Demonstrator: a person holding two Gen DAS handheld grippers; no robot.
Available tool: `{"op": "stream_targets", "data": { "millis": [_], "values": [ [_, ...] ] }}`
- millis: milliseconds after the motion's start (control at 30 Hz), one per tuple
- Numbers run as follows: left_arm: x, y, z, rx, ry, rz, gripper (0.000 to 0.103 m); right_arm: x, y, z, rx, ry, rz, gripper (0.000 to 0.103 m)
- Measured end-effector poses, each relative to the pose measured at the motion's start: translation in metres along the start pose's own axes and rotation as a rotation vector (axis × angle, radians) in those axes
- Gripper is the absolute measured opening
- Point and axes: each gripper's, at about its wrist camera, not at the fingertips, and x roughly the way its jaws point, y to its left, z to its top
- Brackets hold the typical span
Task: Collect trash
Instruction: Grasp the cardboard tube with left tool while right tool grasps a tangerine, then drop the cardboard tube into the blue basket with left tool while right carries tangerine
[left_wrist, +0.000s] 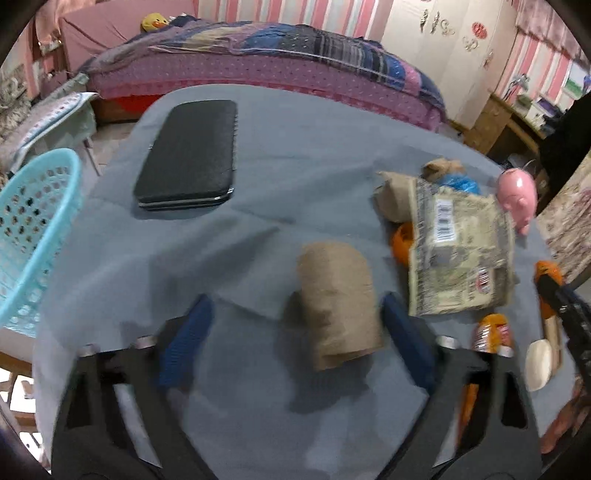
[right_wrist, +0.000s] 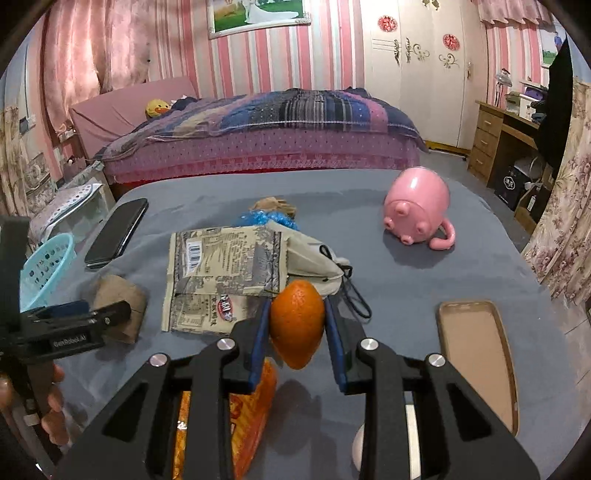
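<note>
A brown cardboard tube (left_wrist: 336, 302) lies on the grey-blue tablecloth between the blue pads of my left gripper (left_wrist: 295, 299). That gripper is open: the right pad is close beside the tube and the left pad stands well apart. The right wrist view shows the same tube (right_wrist: 118, 295) under the left gripper's fingers (right_wrist: 110, 314). My right gripper (right_wrist: 296, 306) is shut on an orange (right_wrist: 297, 325), a mandarin or its peel, held a little above the cloth. A printed snack wrapper (right_wrist: 225, 277) lies flat just behind it.
A turquoise basket (left_wrist: 33, 236) stands off the table's left edge. On the cloth are a black phone (left_wrist: 188, 155), a pink pig mug (right_wrist: 417, 206), a tan phone case (right_wrist: 476, 362), a grey cloth with cords (right_wrist: 314, 266), blue plastic (right_wrist: 266, 218) and an orange packet (right_wrist: 247, 417).
</note>
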Motion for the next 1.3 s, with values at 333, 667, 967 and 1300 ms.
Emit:
{"op": "stream_targets", "data": {
  "millis": [333, 667, 967, 1300],
  "values": [
    [-0.011, -0.008, -0.007, 0.078, 0.001, -0.087, 0.038, 0.008, 0.017, -0.001, -0.018, 0.008, 0.001, 0.03],
    [-0.053, 0.023, 0.003, 0.082, -0.118, 0.023, 0.036, 0.008, 0.031, -0.003, -0.049, 0.0, -0.001, 0.03],
    [-0.085, 0.062, 0.018, 0.037, -0.208, 0.097, 0.036, 0.005, 0.045, -0.001, -0.052, -0.03, 0.012, 0.03],
    [-0.098, 0.115, 0.028, -0.014, -0.261, 0.196, 0.036, 0.008, 0.097, 0.01, -0.133, -0.071, 0.055, 0.03]
  ]
}}
